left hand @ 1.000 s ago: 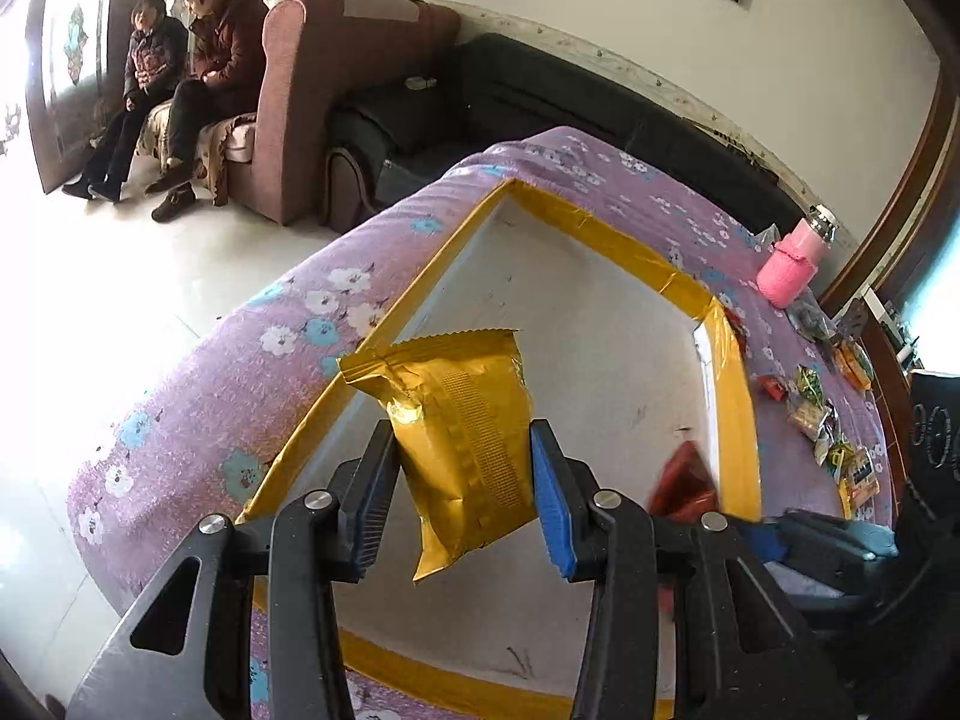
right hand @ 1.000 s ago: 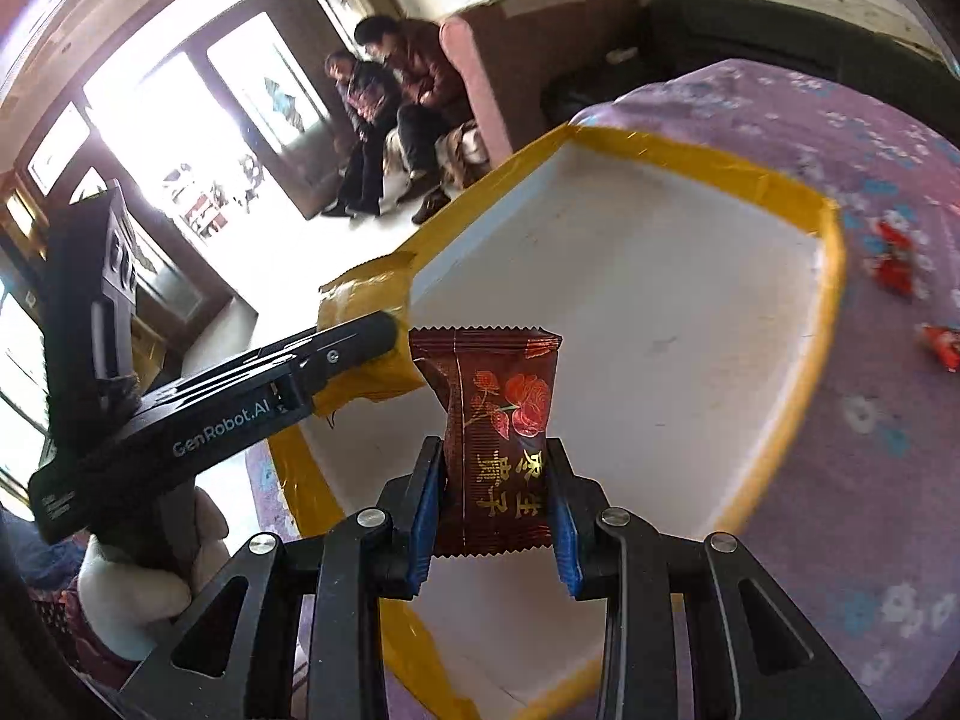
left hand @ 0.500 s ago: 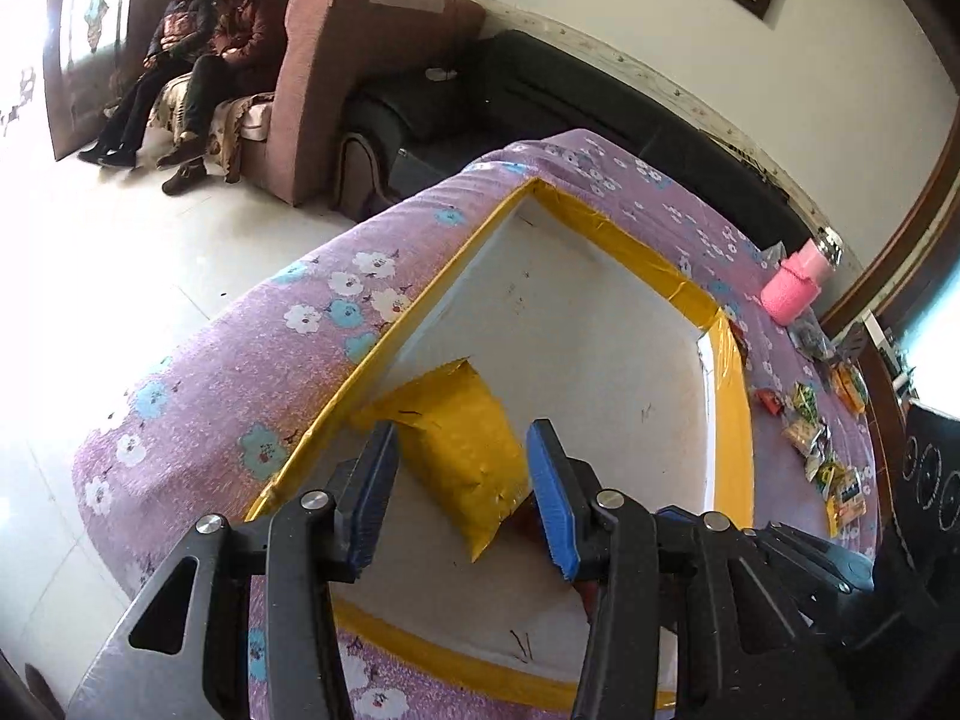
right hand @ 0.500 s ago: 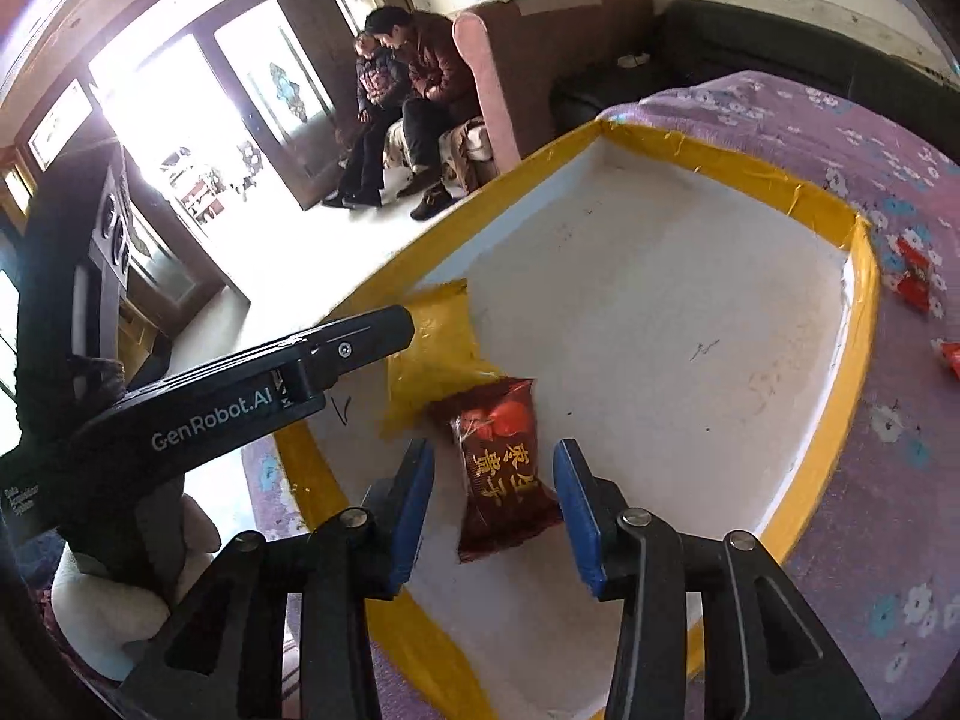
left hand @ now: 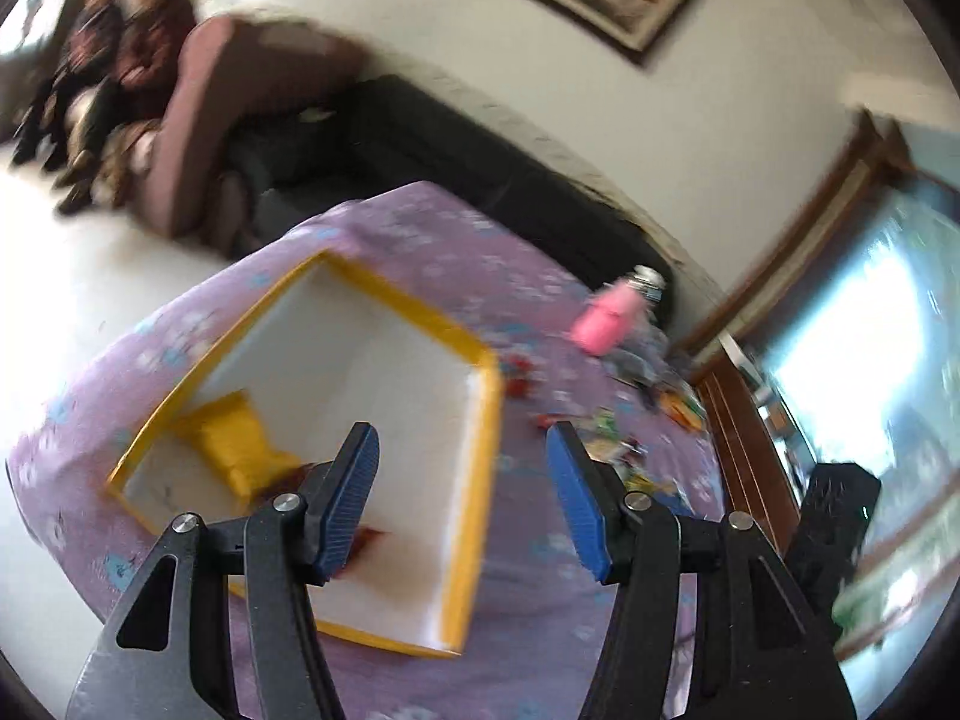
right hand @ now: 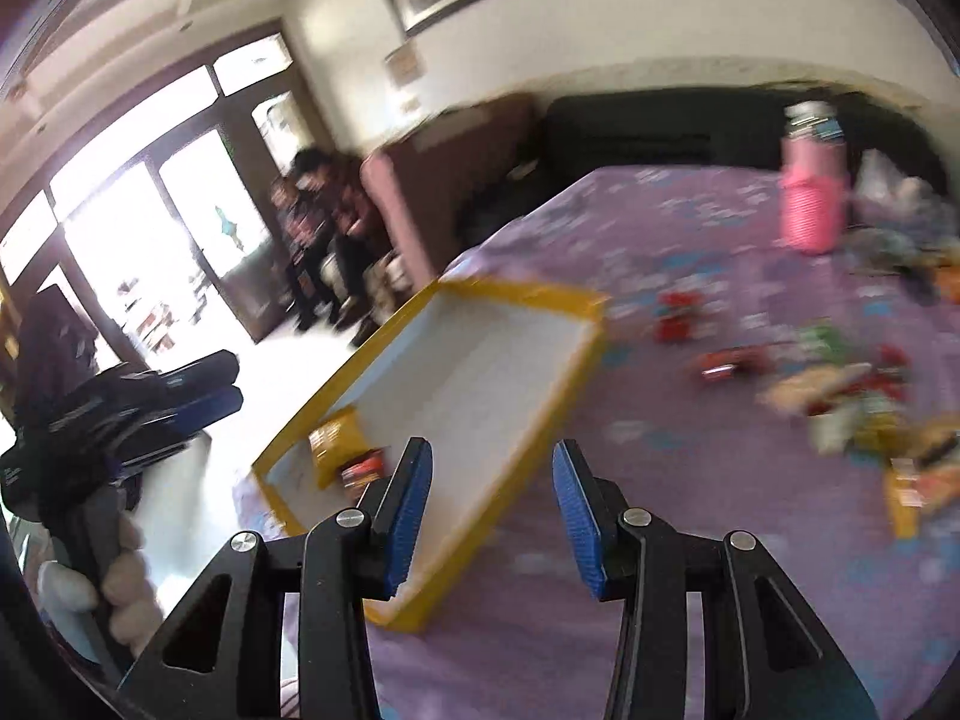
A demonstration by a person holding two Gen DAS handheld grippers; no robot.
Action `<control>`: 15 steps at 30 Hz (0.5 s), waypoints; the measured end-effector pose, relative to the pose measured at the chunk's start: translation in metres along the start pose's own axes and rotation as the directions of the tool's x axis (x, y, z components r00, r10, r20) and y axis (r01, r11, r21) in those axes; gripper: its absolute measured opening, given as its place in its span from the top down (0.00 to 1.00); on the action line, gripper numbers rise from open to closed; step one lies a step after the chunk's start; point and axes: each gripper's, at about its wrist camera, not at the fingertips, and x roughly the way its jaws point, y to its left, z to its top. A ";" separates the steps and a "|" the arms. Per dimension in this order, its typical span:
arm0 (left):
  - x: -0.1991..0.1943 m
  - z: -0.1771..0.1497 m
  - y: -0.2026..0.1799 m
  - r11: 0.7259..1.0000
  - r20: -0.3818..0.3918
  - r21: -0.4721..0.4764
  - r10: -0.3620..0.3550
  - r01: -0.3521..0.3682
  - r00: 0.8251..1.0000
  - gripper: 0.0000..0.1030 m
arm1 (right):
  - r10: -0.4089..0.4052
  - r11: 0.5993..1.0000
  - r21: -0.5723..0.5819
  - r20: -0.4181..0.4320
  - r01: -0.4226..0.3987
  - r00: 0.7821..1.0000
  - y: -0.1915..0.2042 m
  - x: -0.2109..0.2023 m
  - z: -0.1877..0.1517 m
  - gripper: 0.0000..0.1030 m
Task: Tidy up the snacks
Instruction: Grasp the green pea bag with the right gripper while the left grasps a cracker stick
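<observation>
A white tray with a yellow rim (left hand: 480,450) lies on the purple flowered tablecloth (left hand: 540,648). In its near left corner lie a yellow packet (left hand: 237,441) and a dark red packet (left hand: 372,534), the red one half hidden behind a finger. My left gripper (left hand: 459,438) hangs above the tray's right rim; its jaws are opening with nothing between them. My right gripper (right hand: 492,450) stands open and empty over the tray's near edge (right hand: 522,294); yellow packet (right hand: 336,438) and red packet (right hand: 363,468) show to its left. Loose snacks (right hand: 840,384) lie scattered on the right.
A pink bottle (right hand: 813,204) stands at the far right of the table, beside more wrappers. Two small red packets (right hand: 678,312) lie just past the tray. Two people sit on an armchair (left hand: 198,120) at the back left; a black sofa (left hand: 480,168) runs behind the table.
Both packets were let go and now lie in the tray. Both grippers rose, drew back and swung right towards the loose snacks, jaws wider.
</observation>
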 end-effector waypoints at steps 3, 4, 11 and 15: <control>-0.022 0.012 -0.046 0.993 0.027 0.120 -0.009 0.006 1.000 0.44 | -0.077 0.997 0.039 0.090 0.073 0.993 -0.034 -0.060 0.015 0.58; -0.032 0.021 -0.065 0.987 0.037 0.161 -0.027 0.021 0.999 0.45 | -0.095 0.995 0.049 0.111 0.090 0.989 -0.042 -0.074 0.020 0.58; -0.075 0.097 -0.171 0.922 0.182 0.385 -0.029 -0.044 0.983 0.23 | -0.268 0.962 0.145 0.319 0.232 0.909 -0.094 -0.222 0.084 0.53; -0.050 0.139 -0.198 0.905 0.200 0.412 0.023 -0.105 0.980 0.18 | -0.340 0.939 0.165 0.339 0.301 0.877 -0.116 -0.257 0.128 0.44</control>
